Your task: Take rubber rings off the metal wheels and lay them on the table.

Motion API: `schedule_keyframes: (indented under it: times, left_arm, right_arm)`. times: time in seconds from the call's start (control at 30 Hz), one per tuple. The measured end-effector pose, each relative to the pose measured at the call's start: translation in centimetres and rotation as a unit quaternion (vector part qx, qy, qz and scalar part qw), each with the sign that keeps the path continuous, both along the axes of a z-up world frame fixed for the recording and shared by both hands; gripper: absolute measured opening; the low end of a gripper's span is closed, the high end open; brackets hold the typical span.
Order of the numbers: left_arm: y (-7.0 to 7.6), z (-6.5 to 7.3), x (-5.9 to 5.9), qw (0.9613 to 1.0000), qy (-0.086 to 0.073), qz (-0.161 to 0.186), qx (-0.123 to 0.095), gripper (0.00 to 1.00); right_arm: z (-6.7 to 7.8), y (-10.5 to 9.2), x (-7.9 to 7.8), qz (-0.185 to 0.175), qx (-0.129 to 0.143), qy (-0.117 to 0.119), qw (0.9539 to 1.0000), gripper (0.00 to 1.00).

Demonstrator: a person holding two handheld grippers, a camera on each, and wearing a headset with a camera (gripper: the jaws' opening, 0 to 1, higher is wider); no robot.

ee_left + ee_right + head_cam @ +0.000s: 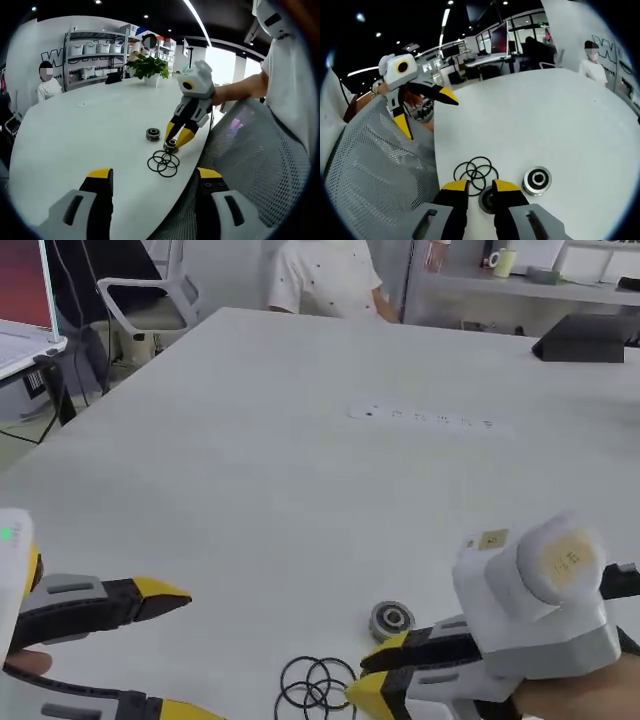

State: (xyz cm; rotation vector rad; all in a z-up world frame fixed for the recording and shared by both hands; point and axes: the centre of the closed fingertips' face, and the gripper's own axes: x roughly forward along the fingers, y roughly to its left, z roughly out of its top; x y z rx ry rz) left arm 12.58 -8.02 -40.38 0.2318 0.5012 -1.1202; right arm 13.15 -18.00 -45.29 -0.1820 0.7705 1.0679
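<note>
At a white table [300,490], the right gripper [480,186] stands with its yellow-tipped fingers [456,187] drawn in close on either side of a small metal wheel [488,200], which sits squarely between them and appears to be pinched by both. The view is too tight to tell whether that wheel has a rubber ring on it. A cluster of thin black rubber rings [475,174] lies flat on the table just ahead of those fingertips and slightly toward the left finger, the loops overlapping one another. A second metal wheel [537,180] rests on the table just outside the right finger, apart from it and from the rings. The left gripper [155,175] is held with its jaws spread wide and nothing between them. Seen along its own fingers, the rings lie just beyond the gap, with the right gripper and its wheel a little farther on and the second wheel beyond that. From the head view, the left gripper hangs at the table's near edge, well to the left of the rings, which lie just beside the tips of the right gripper. Farther across the table, well ahead of both sets of fingers, lies a white power strip [430,418], and a person in a white shirt [325,275] sits at the far side.
</note>
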Motion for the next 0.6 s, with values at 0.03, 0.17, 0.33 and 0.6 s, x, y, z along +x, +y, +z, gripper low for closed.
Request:
schedule_keyframes:
  times: [0.03,0.17,0.33,0.6]
  left_arm:
    - [0.0,0.0,0.0,1.0,0.0,0.0,-0.001,0.64]
    - [-0.1,0.1,-0.1,1.0,0.003,0.002,-0.005,0.64]
    - [-0.2,0.3,-0.1,0.9999,0.004,0.005,-0.014,0.64]
    - [-0.4,0.3,-0.2,0.9998,0.009,0.001,-0.018,0.64]
  right_arm:
    - [0.2,-0.1,0.2,-0.004,0.002,-0.003,1.0,0.16]
    - [1.1,-0.3,0.8,-0.016,0.015,-0.014,0.9997,0.18]
    - [1.8,-0.6,1.3,-0.025,0.013,-0.027,0.9992,0.22]
    - [3.4,-1.0,1.4,-0.016,0.002,-0.064,0.9978,0.32]
